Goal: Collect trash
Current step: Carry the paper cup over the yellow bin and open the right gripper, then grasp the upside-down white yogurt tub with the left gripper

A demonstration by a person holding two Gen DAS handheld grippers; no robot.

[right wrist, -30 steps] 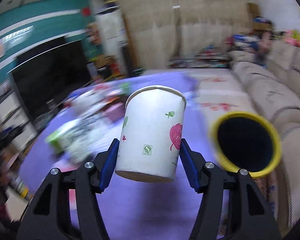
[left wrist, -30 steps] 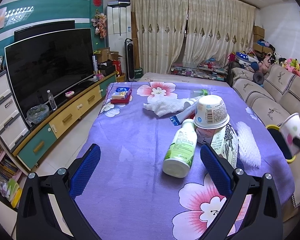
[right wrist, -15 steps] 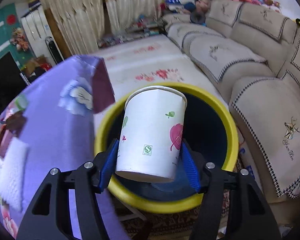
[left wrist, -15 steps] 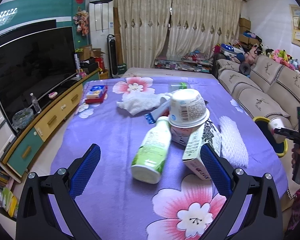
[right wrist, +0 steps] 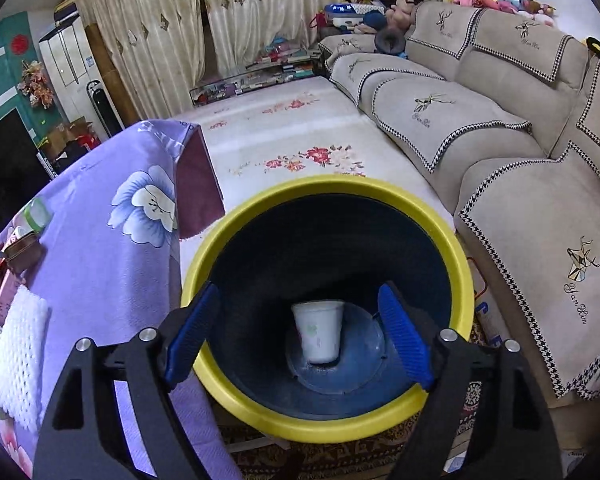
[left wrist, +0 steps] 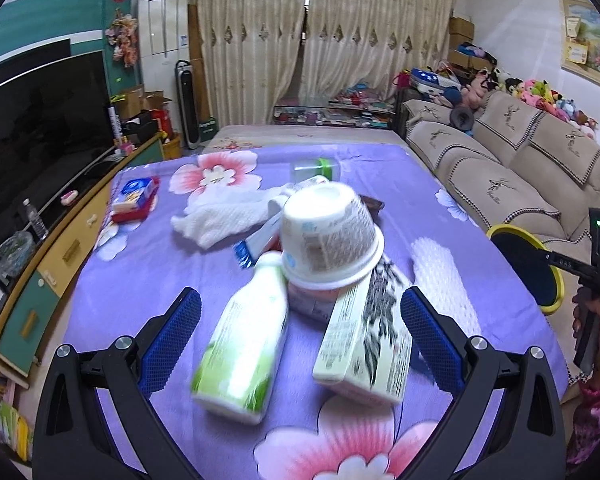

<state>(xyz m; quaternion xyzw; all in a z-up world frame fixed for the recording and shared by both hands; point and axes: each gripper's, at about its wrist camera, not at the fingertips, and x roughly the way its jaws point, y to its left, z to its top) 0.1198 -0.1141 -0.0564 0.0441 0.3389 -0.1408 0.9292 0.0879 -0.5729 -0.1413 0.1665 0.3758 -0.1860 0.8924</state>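
paper cup: white, printed, lying at the bottom of the bin, upright or nearly so; free of any grip, well below the pads. bin: dark inside, yellow rim, standing on the floor just beside the desk edge and near the sofa, placed there, it seems, so trash can be carried off the desk and dropped straight in. right tongs: poised above the bin mouth, pointing down into it; the jaws have just been opening and stand wide with nothing between them, which reads as a release made over the opening so the cup falls inside. left tongs: spread wide over the desk, gripping nothing, with the lying bottle and the carton framed between the jaws, neither touched as far as can be told; likely lined up for the next pick. upturned tub: resting on the pile behind the bottle and carton. white cloth, foam mesh: loose on the purple floral cover, not yet collected. task judged partly done: one item binned, several left on the desk.
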